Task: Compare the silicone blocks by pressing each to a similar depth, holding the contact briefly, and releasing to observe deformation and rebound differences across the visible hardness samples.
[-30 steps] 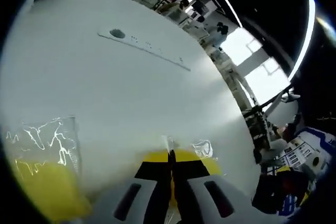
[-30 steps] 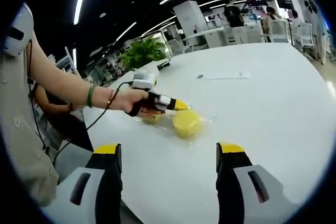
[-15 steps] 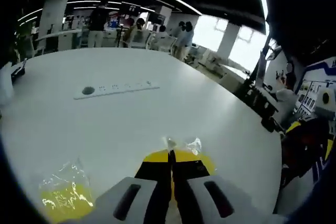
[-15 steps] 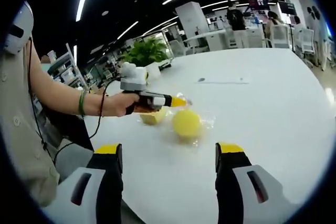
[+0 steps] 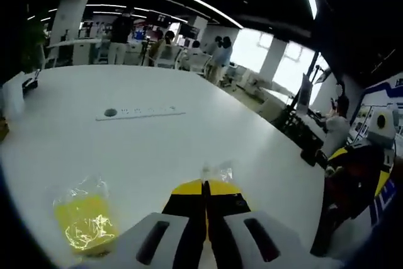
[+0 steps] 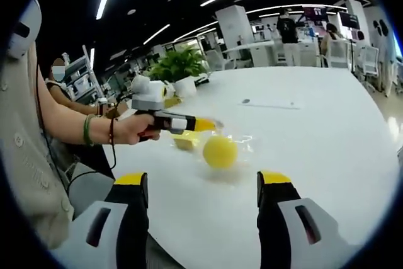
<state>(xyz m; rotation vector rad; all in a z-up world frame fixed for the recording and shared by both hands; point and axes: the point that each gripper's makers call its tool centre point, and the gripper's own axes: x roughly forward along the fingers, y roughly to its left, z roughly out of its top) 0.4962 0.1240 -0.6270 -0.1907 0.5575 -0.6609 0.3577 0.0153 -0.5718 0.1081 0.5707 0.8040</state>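
Note:
My left gripper point(image 5: 204, 184) is shut, and a corner of clear plastic bag point(image 5: 216, 171) sticks out past its tips. In the right gripper view a hand holds that left gripper point(image 6: 213, 123) level above the white table point(image 6: 327, 137). A round yellow silicone block point(image 6: 220, 152) in its clear bag hangs from the tips, with its shadow on the table below. A second yellow block point(image 5: 85, 218) in a crinkled bag lies on the table; it also shows under the left gripper point(image 6: 184, 141). My right gripper point(image 6: 201, 181) is open, empty and well short of both blocks.
A white power strip point(image 5: 140, 113) lies farther out on the table point(image 5: 189, 137). A potted plant point(image 6: 178, 67) stands at the far left edge. The person's arm and sleeve point(image 6: 38, 155) are on the left. People and desks are in the background.
The left gripper has risen and levelled out, still shut on the bag, and the round block now hangs off the table. The right gripper has stayed open and still.

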